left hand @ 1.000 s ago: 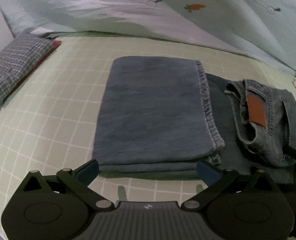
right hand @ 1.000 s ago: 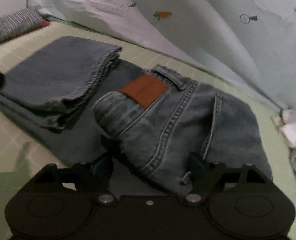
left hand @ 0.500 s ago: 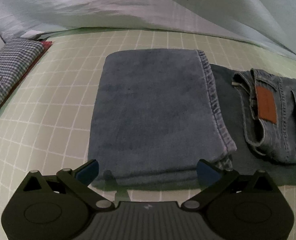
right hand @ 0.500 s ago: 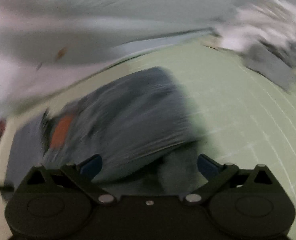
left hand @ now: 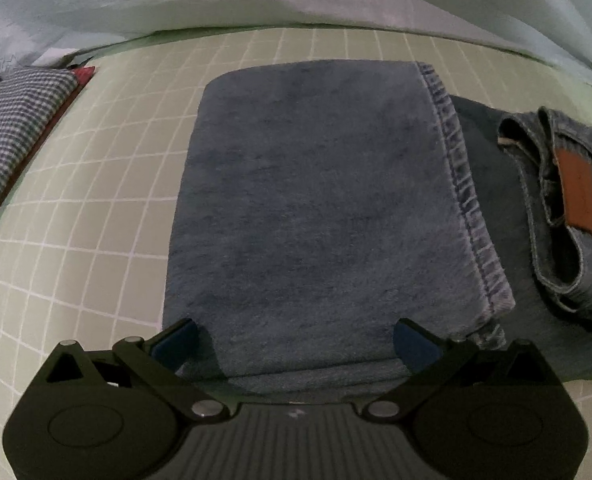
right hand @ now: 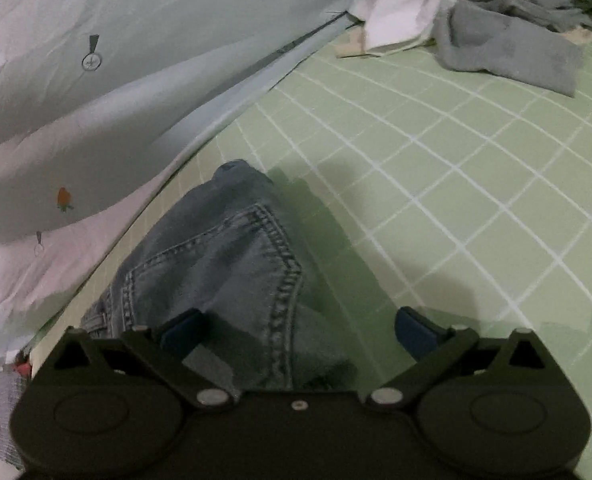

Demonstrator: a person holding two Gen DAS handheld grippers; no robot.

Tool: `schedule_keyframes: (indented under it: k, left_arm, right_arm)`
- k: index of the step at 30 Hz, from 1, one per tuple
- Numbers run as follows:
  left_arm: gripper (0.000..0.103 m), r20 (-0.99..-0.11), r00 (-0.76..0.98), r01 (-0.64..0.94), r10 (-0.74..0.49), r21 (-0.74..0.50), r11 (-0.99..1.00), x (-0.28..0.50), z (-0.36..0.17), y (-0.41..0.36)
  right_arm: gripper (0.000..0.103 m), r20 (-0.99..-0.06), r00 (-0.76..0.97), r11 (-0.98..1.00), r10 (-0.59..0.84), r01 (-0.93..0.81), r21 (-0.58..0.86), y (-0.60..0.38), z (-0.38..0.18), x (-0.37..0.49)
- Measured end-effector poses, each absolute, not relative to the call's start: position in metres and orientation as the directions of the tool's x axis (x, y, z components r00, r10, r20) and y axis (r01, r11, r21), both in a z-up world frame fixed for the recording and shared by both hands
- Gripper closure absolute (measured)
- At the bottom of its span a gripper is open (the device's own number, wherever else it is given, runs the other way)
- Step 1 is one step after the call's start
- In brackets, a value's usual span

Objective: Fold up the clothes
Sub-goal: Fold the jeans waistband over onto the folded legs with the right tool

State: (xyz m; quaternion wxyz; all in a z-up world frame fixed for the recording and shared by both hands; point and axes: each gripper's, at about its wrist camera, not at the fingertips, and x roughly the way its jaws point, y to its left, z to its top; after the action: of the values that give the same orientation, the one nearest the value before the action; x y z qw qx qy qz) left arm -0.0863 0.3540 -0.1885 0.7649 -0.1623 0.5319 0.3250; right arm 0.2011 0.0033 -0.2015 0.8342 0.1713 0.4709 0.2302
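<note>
Right gripper [right hand: 297, 330] has swung off the waistband and rolled round; it is now facing the seat end of the jeans [left hand: 323, 216] on the green sheet [right hand: 435, 184]. Jaws have just been opening, now wide, denim between but ungripped. Left gripper [left hand: 294, 338] has been sinking over the folded legs, wide open, holding nothing. Final fold likely pending.

Your blue jeans [left hand: 319, 208], partly folded, flat on the bed.
You've got the legs doubled into a neat rectangle, hem stitching along its right edge; the waistband end with the brown leather patch [left hand: 579, 196] lies bunched beside it.
</note>
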Motion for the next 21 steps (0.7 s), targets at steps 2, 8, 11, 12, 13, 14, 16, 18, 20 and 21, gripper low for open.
schedule_keyframes:
  k: [2,8,11,12,13,14,16,18,20,21]
  left_arm:
    - [0.000,-0.921,0.221,-0.671,0.322,0.096,0.735,-0.086,-0.190,0.355]
    - [0.000,-0.922,0.227,-0.676,0.313,0.082,0.732,-0.085,-0.192,0.358]
    - [0.000,-0.923,0.229,-0.676,0.308,0.078,0.733,-0.085,-0.193,0.359]
    - [0.000,-0.924,0.229,-0.676,0.307,0.076,0.733,-0.085,-0.193,0.360]
    - [0.000,-0.924,0.229,-0.675,0.306,0.076,0.734,-0.085,-0.193,0.360]
    - [0.000,-0.925,0.228,-0.674,0.305,0.076,0.735,-0.084,-0.193,0.360]
    - [0.000,-0.926,0.228,-0.671,0.302,0.076,0.737,-0.084,-0.193,0.360]
    - [0.000,-0.927,0.227,-0.669,0.297,0.073,0.740,-0.084,-0.193,0.361]
    - [0.000,-0.930,0.222,-0.668,0.292,0.073,0.741,-0.084,-0.192,0.361]
    - [0.000,-0.932,0.217,-0.668,0.291,0.075,0.740,-0.084,-0.190,0.361]
  right_arm:
    - [0.000,-0.700,0.428,0.819,0.572,-0.248,0.518,0.010,-0.201,0.203]
    - [0.000,-0.735,0.357,0.801,0.577,-0.426,0.422,0.045,-0.199,0.199]
    - [0.021,-0.755,0.360,0.809,0.548,-0.458,0.369,0.056,-0.194,0.196]
    - [0.035,-0.753,0.355,0.807,0.554,-0.452,0.381,0.056,-0.193,0.195]
    - [0.046,-0.753,0.362,0.811,0.549,-0.447,0.377,0.057,-0.191,0.194]
    - [0.048,-0.754,0.373,0.818,0.541,-0.443,0.368,0.058,-0.189,0.192]
    - [0.056,-0.758,0.399,0.832,0.516,-0.444,0.332,0.063,-0.183,0.187]
    - [0.064,-0.762,0.428,0.845,0.485,-0.455,0.282,0.072,-0.171,0.182]
    - [0.068,-0.752,0.458,0.848,0.475,-0.465,0.253,0.077,-0.157,0.175]
    - [0.069,-0.742,0.472,0.847,0.476,-0.473,0.243,0.081,-0.150,0.174]
